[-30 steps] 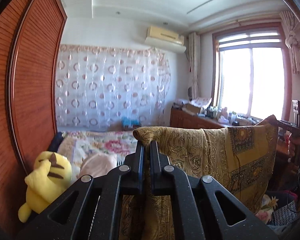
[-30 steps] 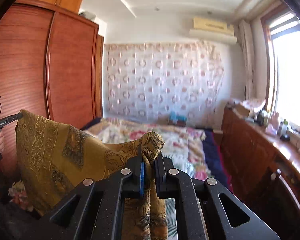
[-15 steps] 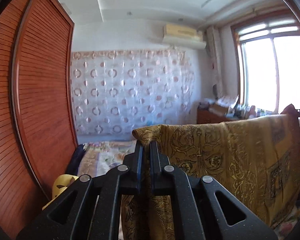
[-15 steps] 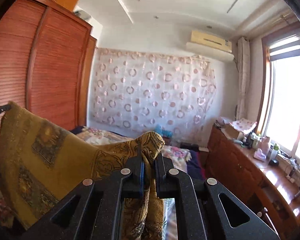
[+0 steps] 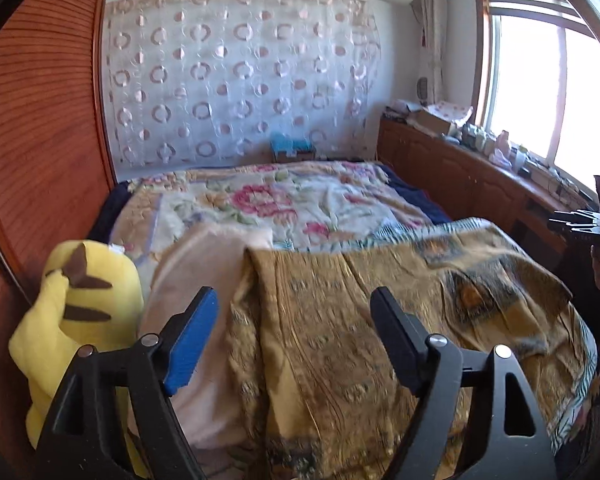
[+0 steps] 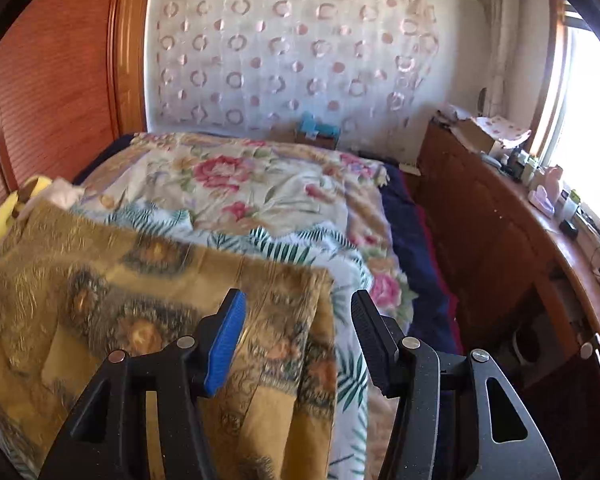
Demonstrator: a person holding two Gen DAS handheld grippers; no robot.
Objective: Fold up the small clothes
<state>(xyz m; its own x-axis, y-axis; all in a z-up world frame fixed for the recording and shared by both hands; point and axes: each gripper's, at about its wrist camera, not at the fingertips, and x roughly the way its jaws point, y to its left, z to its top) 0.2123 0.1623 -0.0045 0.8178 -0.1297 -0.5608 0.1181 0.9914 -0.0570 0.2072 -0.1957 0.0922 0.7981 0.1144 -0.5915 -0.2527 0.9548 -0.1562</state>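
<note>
A yellow-brown patterned cloth (image 5: 380, 320) lies spread over the near end of the bed and hangs over its front edge; it also shows in the right wrist view (image 6: 140, 320). My left gripper (image 5: 296, 320) is open and empty, just above the cloth's left part. My right gripper (image 6: 298, 324) is open and empty, above the cloth's right edge. The right gripper also shows at the right edge of the left wrist view (image 5: 584, 224).
The bed (image 5: 300, 200) has a floral cover. A yellow plush toy (image 5: 76, 312) and a pale pink pillow (image 5: 204, 280) sit at its left. A wooden wardrobe (image 5: 32, 140) stands left. A cluttered wooden sideboard (image 6: 500, 220) runs under the window at right.
Both grippers opened and let go of the cloth's corners. The cloth, held up in the air before, now lies on the bed. Both views have tilted down.
</note>
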